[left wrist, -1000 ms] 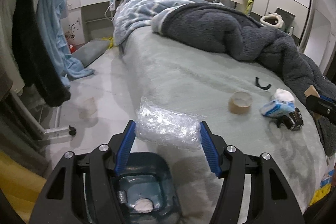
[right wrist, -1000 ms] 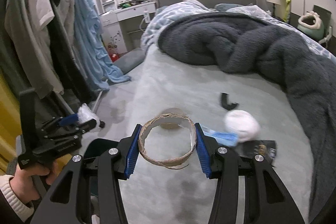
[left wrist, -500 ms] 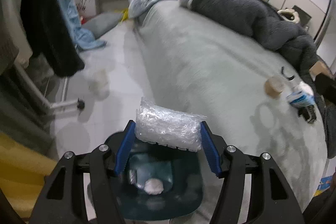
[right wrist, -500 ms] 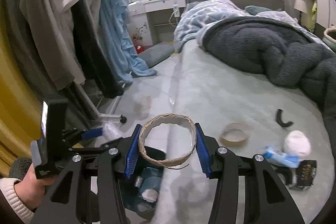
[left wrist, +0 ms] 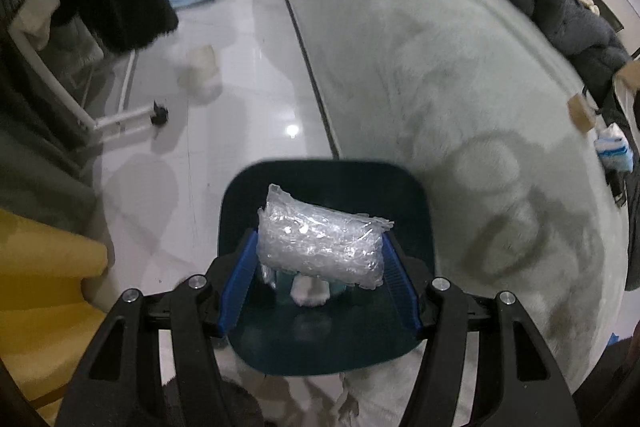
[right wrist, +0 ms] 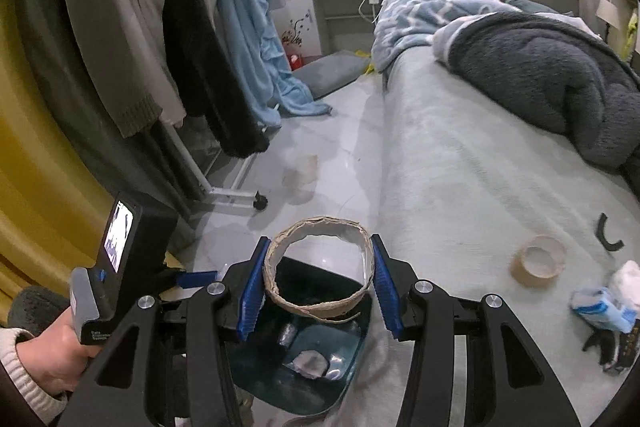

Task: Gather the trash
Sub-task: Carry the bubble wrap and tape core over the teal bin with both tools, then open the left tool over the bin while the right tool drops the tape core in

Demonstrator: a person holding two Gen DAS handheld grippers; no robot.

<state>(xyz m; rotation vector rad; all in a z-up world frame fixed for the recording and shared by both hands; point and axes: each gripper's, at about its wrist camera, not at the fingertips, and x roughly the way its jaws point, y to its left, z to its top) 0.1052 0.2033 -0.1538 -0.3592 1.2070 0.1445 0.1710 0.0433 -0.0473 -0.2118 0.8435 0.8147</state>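
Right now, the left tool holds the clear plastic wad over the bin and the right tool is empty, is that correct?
Not quite: the right tool is shut on a cardboard ring, as the right wrist view shows. The left tool does hold the clear plastic wad over the bin.

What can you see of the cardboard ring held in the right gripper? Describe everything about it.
The cardboard ring is an empty tape core of brown, layered card with a paler inner face. Its rim is frayed and a strip peels loose at the bottom. It is open through the middle. The blue pads of the right gripper clamp it on both sides. It hangs over the dark teal bin beside the bed.
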